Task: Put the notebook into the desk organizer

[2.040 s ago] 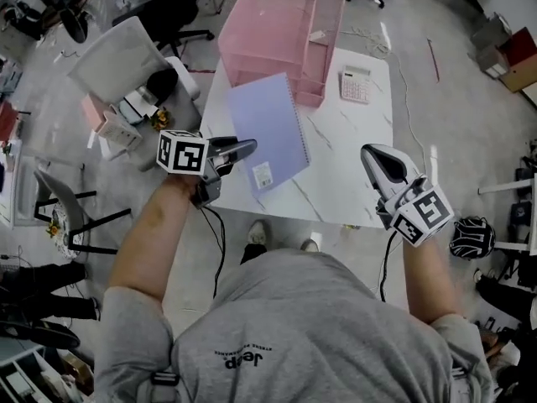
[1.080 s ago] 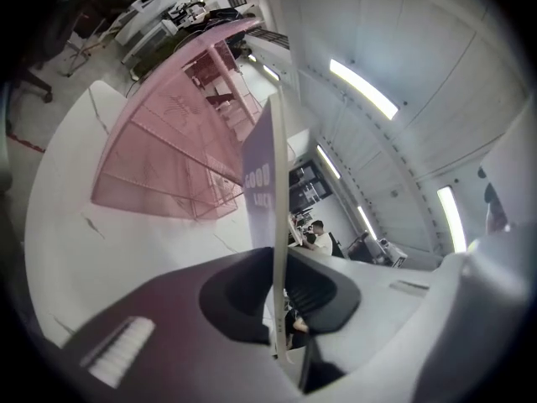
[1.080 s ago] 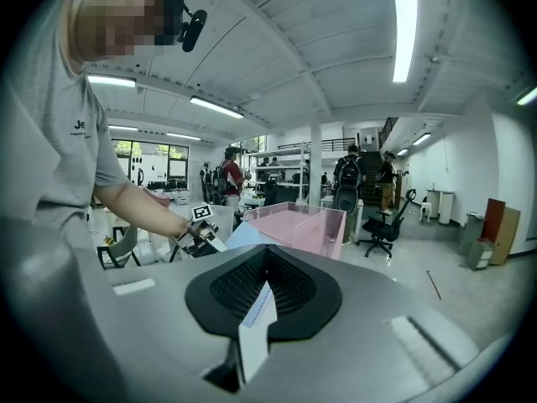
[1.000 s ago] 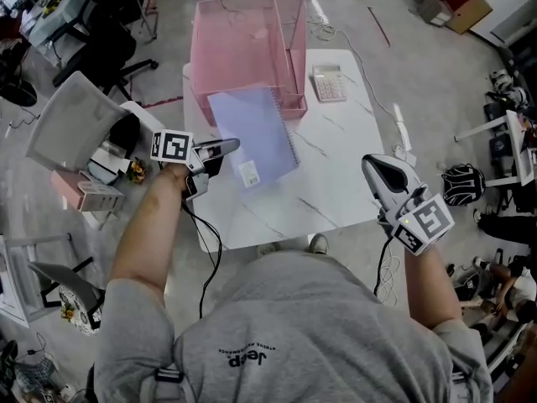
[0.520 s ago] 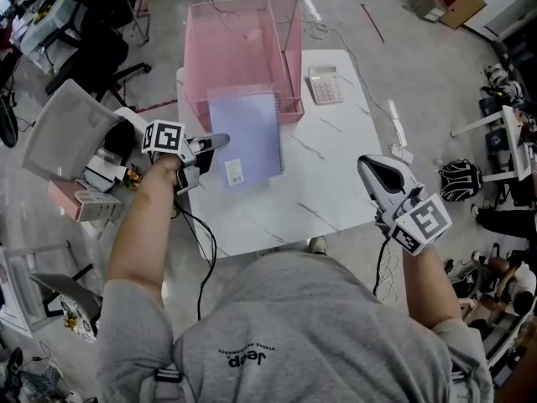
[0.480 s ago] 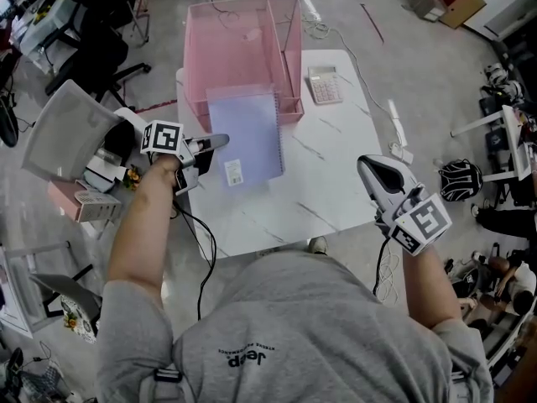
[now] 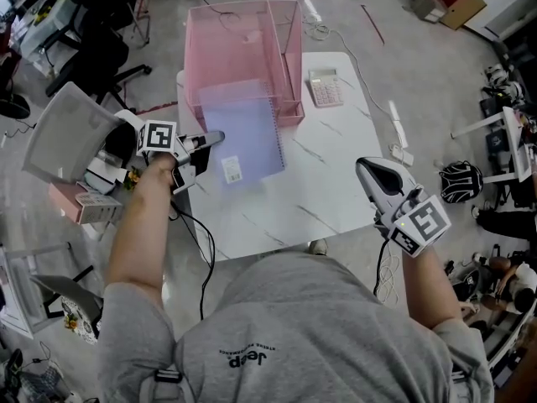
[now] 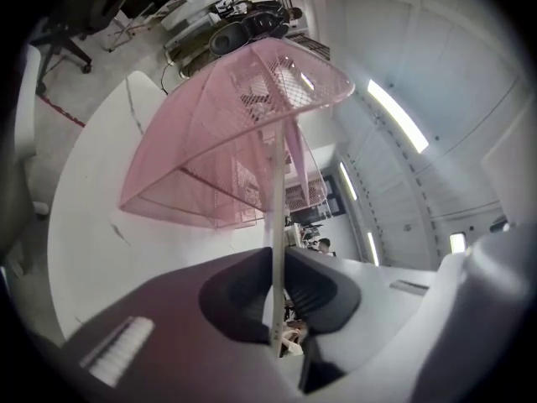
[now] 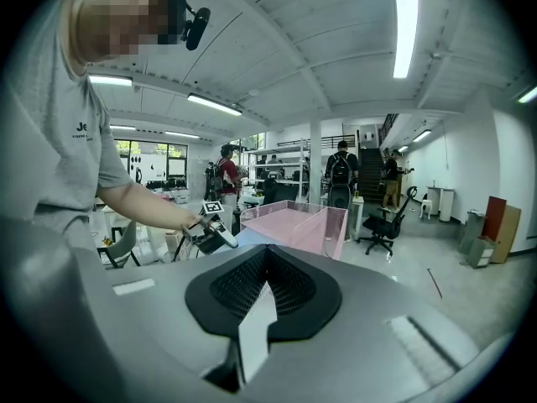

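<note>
Swinging out of its slant, the notebook [image 7: 243, 137] is now squaring up with the pink mesh desk organizer [image 7: 195, 49]. Its far edge is passing over the organizer's front rim into the wider left compartment, where it is showing pinkish through the mesh.

The left gripper [image 7: 210, 138] is pinching its fingers almost closed on the notebook's left margin, the thin book running edge-on between the pads. The right gripper [image 7: 369, 170] is hanging well to the right of the organizer, nearer the person, fingers pressed together on nothing.

Doing this step well probably means keeping the book level, sliding it straight back with the spiral binding [image 7: 278, 133] clear of the organizer's divider, and letting go only once most of it is inside.

The notebook is showing a pale lavender cover and a small white label [image 7: 232, 169] near the corner farthest from the organizer.
</note>
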The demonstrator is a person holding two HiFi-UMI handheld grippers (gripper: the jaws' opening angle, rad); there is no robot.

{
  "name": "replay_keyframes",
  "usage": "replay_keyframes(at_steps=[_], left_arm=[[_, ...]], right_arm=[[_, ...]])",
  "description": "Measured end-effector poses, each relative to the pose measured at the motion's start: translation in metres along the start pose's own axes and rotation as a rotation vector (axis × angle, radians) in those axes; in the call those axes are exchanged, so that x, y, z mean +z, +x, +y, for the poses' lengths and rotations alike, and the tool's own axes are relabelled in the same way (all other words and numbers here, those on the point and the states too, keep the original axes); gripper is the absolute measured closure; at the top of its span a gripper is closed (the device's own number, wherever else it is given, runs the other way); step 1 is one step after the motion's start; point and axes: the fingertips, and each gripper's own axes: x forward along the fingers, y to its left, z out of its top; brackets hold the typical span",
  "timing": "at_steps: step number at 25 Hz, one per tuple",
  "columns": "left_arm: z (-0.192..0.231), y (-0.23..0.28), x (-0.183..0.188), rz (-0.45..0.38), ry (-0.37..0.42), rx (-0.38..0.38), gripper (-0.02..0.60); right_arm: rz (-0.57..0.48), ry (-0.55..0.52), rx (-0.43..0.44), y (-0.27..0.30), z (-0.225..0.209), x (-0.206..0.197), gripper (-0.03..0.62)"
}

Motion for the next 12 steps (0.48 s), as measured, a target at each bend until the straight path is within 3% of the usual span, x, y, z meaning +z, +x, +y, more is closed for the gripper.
replay_keyframes(at_steps=[5,9,12], left_arm=[[-0.005,0.009,0.025,-0.009,-0.001,0.02,0.491],[-0.001,-0.002,0.054,-0.122,-0.05,0.061,0.491],[0.013,-0.006,0.068,-0.215,-0.077,0.155,0.489]], right_arm=[[0.001,0.0,0.008,0.001,0.003,0.0,0.592],[0.008,0.004,0.006,-0.004,0.004,-0.004,0.592],[0.011,0.008,0.003,-0.006,0.003,-0.006,0.592]])
